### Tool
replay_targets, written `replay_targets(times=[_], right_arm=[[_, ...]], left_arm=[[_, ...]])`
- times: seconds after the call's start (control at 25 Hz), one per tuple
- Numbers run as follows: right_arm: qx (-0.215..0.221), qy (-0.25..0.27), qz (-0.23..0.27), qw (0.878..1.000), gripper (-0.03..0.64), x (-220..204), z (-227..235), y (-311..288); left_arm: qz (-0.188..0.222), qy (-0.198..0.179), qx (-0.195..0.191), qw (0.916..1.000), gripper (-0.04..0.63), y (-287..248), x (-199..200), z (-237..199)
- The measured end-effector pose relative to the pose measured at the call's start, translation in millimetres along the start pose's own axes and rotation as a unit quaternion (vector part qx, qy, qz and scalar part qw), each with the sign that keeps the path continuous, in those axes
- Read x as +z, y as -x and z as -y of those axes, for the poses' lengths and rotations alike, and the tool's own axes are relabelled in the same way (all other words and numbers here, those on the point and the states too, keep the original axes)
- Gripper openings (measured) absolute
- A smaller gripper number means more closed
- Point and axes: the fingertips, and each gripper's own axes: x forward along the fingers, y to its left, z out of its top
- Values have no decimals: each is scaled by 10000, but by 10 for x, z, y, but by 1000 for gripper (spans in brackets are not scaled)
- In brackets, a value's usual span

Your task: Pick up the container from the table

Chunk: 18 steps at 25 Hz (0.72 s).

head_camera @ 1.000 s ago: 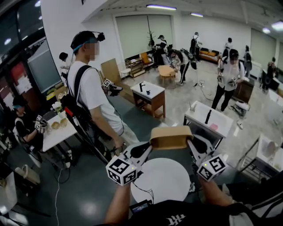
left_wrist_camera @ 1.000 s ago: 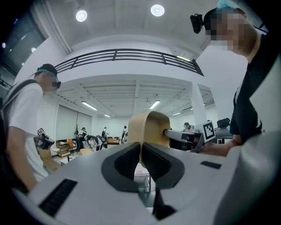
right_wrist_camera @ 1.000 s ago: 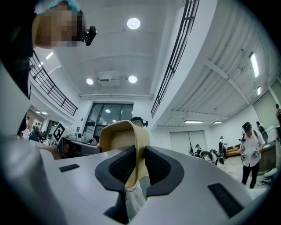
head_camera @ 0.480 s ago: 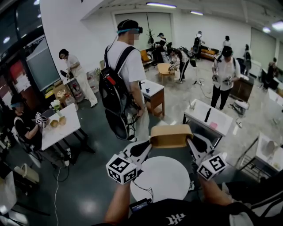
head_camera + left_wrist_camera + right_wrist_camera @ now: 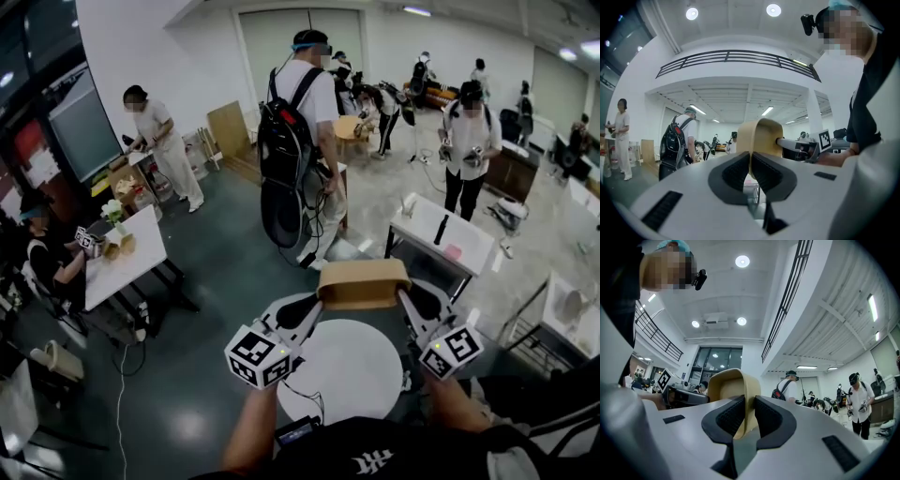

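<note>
With the left gripper (image 5: 317,307) and right gripper (image 5: 405,298) each clamped on an end wall of the container (image 5: 364,284) above the table (image 5: 342,384), lift both evenly and level.

Left gripper (image 5: 312,307), right gripper (image 5: 404,298) — both clamped (angled inward).

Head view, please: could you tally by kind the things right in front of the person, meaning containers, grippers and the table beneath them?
container: 1
grippers: 2, the left gripper and the right gripper, both clamped on the container
round white table: 1
Total: 4
</note>
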Motion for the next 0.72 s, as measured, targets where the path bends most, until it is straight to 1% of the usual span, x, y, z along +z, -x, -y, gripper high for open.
replay_targets(times=[0.32, 0.72], right_arm=[[76, 148, 26, 9999, 77, 6, -29, -78], [134, 85, 52, 9999, 78, 36, -119, -59]], left_arm=[[66, 4, 100, 9999, 23, 47, -34, -35], [97, -15, 111, 9999, 23, 140, -2, -9]])
